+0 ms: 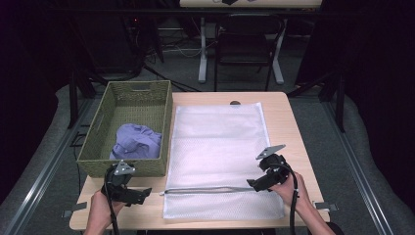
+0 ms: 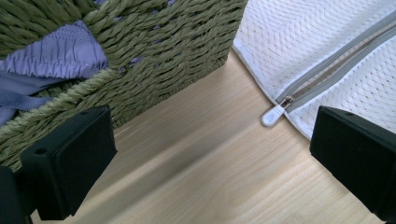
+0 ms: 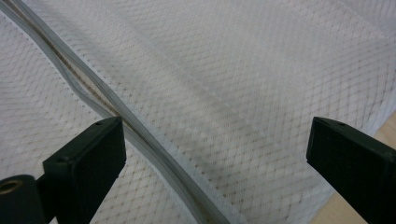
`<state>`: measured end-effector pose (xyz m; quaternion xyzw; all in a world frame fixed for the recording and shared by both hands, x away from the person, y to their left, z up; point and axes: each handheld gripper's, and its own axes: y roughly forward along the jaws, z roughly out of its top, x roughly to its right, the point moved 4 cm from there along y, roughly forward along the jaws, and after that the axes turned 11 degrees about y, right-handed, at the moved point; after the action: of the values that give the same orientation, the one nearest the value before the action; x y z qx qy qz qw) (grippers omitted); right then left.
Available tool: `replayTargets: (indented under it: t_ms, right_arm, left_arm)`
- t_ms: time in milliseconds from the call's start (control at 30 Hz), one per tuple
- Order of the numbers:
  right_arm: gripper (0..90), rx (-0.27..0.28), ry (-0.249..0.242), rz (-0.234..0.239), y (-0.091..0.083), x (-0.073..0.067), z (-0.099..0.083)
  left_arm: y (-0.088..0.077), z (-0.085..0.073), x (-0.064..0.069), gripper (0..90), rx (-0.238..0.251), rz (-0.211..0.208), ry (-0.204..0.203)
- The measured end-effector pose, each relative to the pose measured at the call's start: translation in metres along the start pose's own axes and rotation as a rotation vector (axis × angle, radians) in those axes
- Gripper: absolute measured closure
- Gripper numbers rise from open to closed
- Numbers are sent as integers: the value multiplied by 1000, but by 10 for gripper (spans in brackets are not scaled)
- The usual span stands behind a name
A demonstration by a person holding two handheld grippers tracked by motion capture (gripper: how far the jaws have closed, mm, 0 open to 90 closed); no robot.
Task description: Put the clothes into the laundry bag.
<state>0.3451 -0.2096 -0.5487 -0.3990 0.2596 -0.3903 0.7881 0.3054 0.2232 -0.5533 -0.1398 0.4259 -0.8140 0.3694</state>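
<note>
High view: white mesh laundry bag (image 1: 218, 156) lies flat on the desk (image 1: 288, 122), its grey zipper (image 1: 205, 190) running across near the bag's front edge. Green woven basket (image 1: 128, 128) sits just left of the bag, touching its left edge; a lavender garment (image 1: 136, 142) lies crumpled inside the basket. Left gripper (image 1: 145, 194) hovers at the bag's front-left corner, in front of the basket. Right gripper (image 1: 253, 184) sits over the zipper's right end.

Left gripper view: jaws spread wide, nothing between them but bare desk. White zipper pull (image 2: 273, 115) lies at the bag's corner, nearer the right jaw, apart from both. Basket wall close behind the left jaw, garment visible through the weave.

Right gripper view: jaws wide apart, holding nothing. Zipper (image 3: 135, 126) passes beside the left jaw; mesh lies beneath both jaws.
</note>
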Motion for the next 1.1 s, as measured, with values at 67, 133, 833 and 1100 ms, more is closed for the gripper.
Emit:
replayTargets:
  t_ms: [67,133,833,1100]
  right_arm:
    - [47,1,-19,-11,2,-2,4]
    - [50,0,-26,-18,3,-3,7]
    - [171,-72,-171,-5,38,-49,28]
    - [225,-135,-239,9,54,-65,22]
  left_arm:
    - [2,1,2,2,-7,-9,1]
    - [2,1,3,2,-16,-14,9]
    - [7,7,3,2,-7,-31,19]
    - [7,7,2,2,-7,-40,19]
